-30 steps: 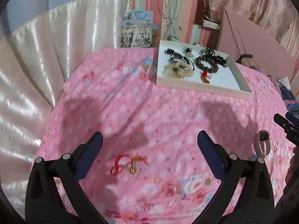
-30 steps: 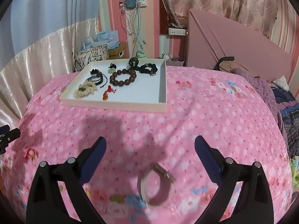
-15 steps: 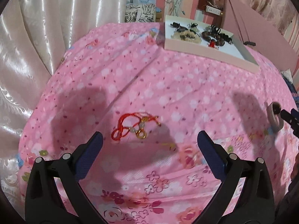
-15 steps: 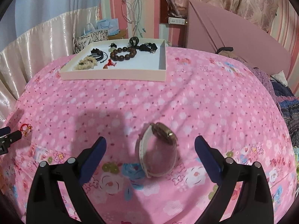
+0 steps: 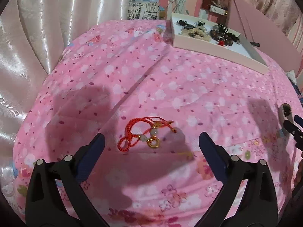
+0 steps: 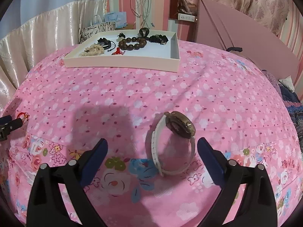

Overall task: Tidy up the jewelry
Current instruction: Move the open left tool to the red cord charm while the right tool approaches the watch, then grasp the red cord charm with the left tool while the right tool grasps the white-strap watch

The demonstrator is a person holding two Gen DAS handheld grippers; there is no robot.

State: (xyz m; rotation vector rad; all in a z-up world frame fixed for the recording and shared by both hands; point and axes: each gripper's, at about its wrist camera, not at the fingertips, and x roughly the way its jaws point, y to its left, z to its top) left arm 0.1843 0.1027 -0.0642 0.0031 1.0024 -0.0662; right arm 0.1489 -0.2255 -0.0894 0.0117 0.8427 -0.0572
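A red cord bracelet (image 5: 145,134) with pale beads and gold rings lies on the pink flowered bedspread, just ahead of my left gripper (image 5: 151,143), which is open and hovers low over it. A wristwatch (image 6: 175,141) with a white strap and brown face stands on its side, between the fingertips of my open right gripper (image 6: 152,147), nearer the right finger. A white tray (image 6: 121,63) at the far side holds dark wooden beads (image 6: 132,42), a cream bracelet (image 6: 93,50), black hair ties and a small red charm. The tray (image 5: 208,49) also shows at upper right in the left wrist view.
Shiny cream curtains (image 5: 37,28) hang along the left edge of the bed. A pink headboard panel (image 6: 246,37) rises at the right. Paper bags (image 6: 98,28) and hanging cables stand behind the tray. The other gripper's tip (image 6: 9,126) shows at the far left, beside the red bracelet.
Both grippers have moved down and forward. The red bracelet now lies just before the left fingertips, and the watch sits between the right ones. Both stay open.
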